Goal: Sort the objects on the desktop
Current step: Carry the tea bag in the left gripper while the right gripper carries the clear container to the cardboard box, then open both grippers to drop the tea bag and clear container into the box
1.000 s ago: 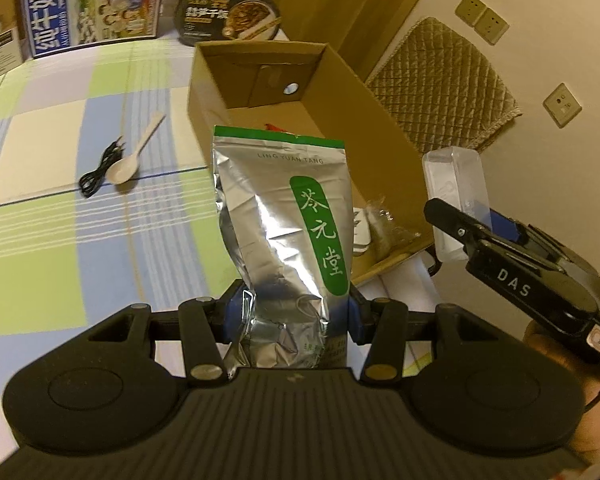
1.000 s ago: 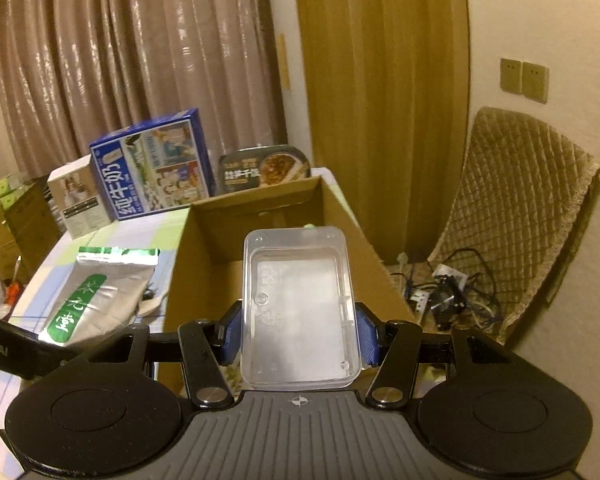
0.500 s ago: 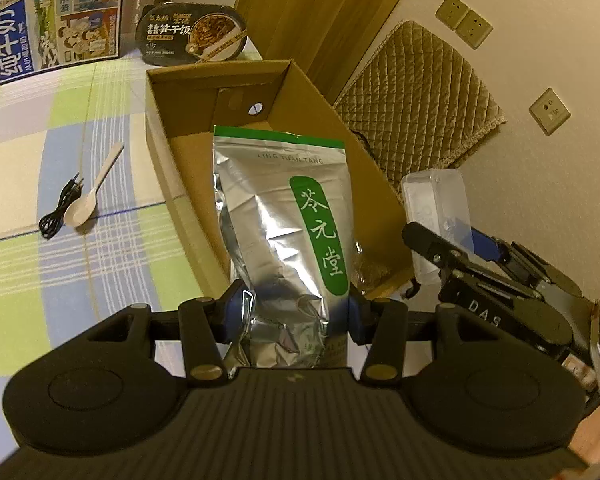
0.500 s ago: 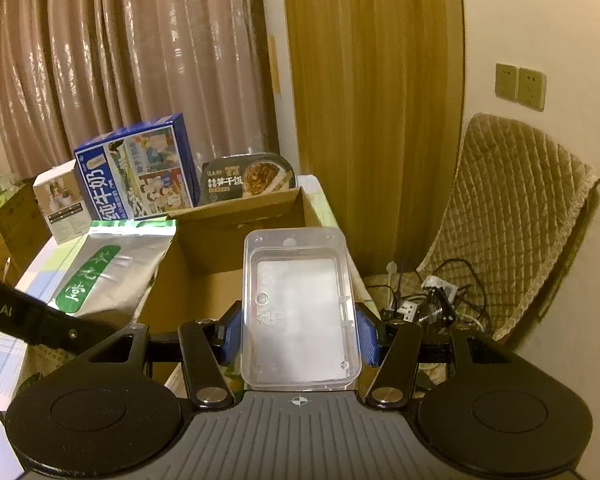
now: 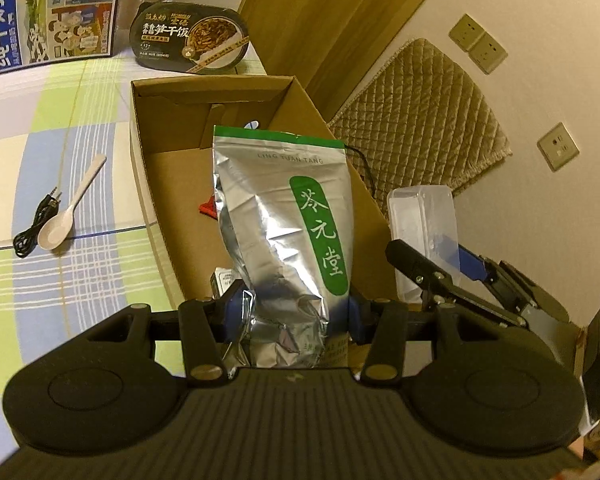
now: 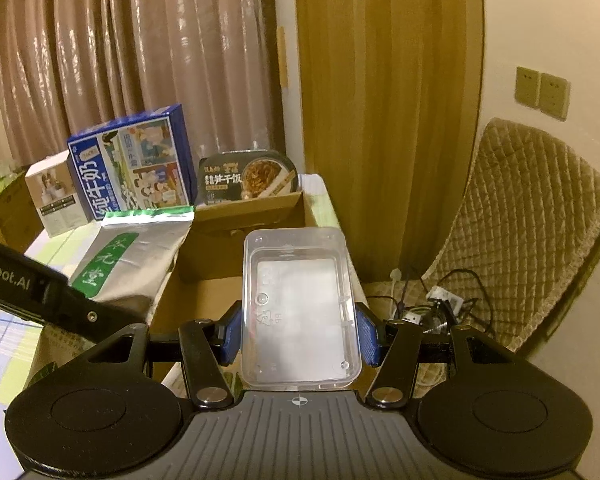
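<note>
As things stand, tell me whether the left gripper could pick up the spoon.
Probably not yet. The left gripper is shut on the foil bag, so its jaws are full. The spoon lies unobstructed on the tablecloth, beside a black cable; drop the bag first.

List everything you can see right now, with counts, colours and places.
Foil pouch: 1, silver and green, in left gripper over box.
Plastic container: 1, clear, in right gripper.
Cardboard box: 1, brown, open, on table.
Spoon: 1, cream, on tablecloth.
Cable: 1, black, beside spoon.
Meal tray: 1, black, behind box.
Milk carton: 1, blue, table's far end.
Left gripper: shut.
Right gripper: shut.
</note>
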### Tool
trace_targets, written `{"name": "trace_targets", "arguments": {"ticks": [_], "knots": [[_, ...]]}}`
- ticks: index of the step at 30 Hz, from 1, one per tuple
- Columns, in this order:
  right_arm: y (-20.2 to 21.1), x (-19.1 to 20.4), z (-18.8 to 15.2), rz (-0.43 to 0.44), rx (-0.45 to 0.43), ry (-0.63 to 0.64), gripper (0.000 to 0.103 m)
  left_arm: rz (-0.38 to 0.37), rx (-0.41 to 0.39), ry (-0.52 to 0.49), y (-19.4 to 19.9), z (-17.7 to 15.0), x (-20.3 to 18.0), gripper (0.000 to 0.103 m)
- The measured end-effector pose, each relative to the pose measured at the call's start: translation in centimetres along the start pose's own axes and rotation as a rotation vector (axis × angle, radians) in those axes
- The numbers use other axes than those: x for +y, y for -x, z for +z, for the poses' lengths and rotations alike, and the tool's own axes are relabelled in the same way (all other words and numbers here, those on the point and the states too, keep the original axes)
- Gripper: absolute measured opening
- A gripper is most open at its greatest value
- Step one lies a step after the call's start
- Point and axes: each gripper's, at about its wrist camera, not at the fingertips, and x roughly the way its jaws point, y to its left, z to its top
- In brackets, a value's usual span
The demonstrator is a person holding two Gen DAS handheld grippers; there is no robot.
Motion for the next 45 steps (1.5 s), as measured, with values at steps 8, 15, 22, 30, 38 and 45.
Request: {"name": "trace_targets", "arguments": {"ticks": [8, 15, 22, 30, 38, 45], "knots": [[-2.8, -0.2, 0.3, 0.007, 0.018, 0.008, 0.053, 0.003, -0.005, 0.036, -2.1, 1.7, 0.5, 0.044], [-4.3, -0.5, 0.7, 0.007, 0.023, 0.018, 0.053, 0.006, -0.010, 0.058, -3.6, 3.0, 1.5, 0.045], [-5.3, -0.7, 0.8, 0.007, 0.031, 0.026, 0.053, 0.010, -0.015, 0.072, -4.4, 3.7, 2.0, 0.045], [-6.1, -0.7, 0.9, 0.002, 0.039, 0.034, 0.053, 0.000, -0.013, 0.107, -5.2, 4.3, 3.2, 0.049], [-6.5, -0.2, 0.6, 0.006, 0.050, 0.036, 0.053, 0.006, -0.059, 0.102, -3.8, 4.4, 4.0, 0.049], [-6.5, 0.3, 0.5, 0.013, 0.054, 0.044, 0.053, 0.014, -0.074, 0.091, -2.9, 3.7, 4.5, 0.049]]}}
